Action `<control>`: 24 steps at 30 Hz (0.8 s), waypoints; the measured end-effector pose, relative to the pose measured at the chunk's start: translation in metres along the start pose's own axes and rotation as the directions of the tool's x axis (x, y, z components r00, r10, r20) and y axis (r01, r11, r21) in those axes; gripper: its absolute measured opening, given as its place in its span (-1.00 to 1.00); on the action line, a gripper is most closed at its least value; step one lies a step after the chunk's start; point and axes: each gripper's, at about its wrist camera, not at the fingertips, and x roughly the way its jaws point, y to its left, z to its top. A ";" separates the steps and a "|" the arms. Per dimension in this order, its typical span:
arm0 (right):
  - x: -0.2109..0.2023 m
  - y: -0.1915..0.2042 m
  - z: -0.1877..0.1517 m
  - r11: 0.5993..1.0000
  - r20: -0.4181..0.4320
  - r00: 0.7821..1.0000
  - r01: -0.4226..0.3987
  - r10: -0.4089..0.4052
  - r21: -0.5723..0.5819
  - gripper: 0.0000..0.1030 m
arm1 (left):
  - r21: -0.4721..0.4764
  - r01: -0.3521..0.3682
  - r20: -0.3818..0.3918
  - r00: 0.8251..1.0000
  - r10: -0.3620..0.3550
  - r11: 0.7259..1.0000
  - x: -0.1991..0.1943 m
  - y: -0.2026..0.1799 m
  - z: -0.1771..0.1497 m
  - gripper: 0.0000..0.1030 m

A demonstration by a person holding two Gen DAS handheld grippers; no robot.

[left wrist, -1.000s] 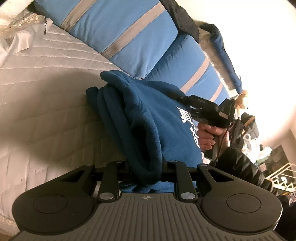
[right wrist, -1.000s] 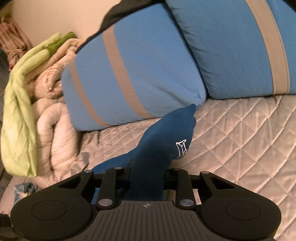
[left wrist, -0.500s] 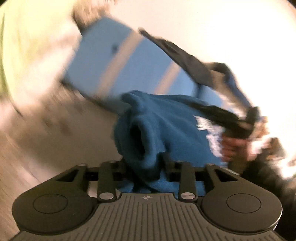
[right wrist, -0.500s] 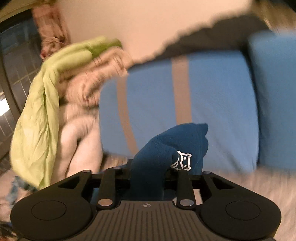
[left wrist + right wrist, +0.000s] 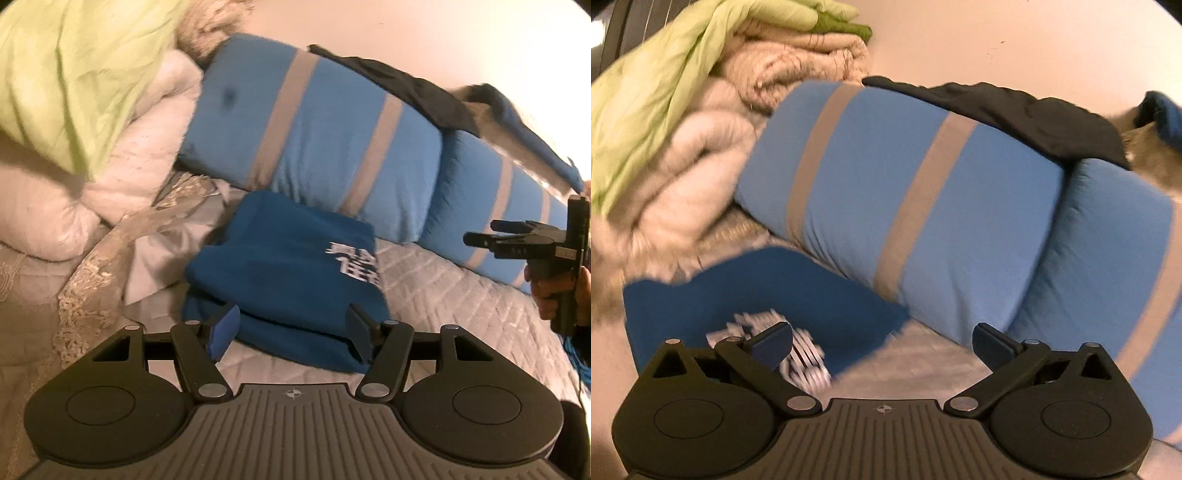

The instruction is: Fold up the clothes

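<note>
A folded dark blue fleece garment (image 5: 288, 266) with white lettering lies on the quilted bed in front of the striped blue pillows. My left gripper (image 5: 291, 330) hovers just above its near edge, jaws opening, pads clear of the cloth. In the right wrist view the same garment (image 5: 746, 295) lies low and left. My right gripper (image 5: 882, 343) has its jaws opening wide, with nothing between them. In the left wrist view the right gripper (image 5: 491, 236) shows at the far right, held by a hand (image 5: 550, 291).
Two blue pillows with grey stripes (image 5: 325, 147) lean against the wall behind the garment. A black cloth (image 5: 1004, 107) lies over them. Piled cream blankets (image 5: 694, 173) and a lime green cover (image 5: 81, 81) sit to the left. A lace-edged sheet (image 5: 110, 258) lies beside the garment.
Both grippers have let go of the blue garment and opened. It now lies folded on the bed by the pillows. Both hands have pulled back and up, and the right one has rolled.
</note>
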 end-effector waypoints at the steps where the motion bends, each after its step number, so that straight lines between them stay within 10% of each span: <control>1: -0.008 -0.005 -0.005 1.000 -0.007 1.000 0.008 -0.008 -0.002 1.00 | 0.008 0.003 0.003 1.000 -0.003 1.000 -0.002 -0.003 0.001 0.26; 24: -0.193 -0.151 -0.146 0.953 -0.113 0.976 0.205 -0.184 0.223 1.00 | 0.154 -0.025 -0.011 1.000 0.027 0.988 0.008 -0.053 -0.013 0.29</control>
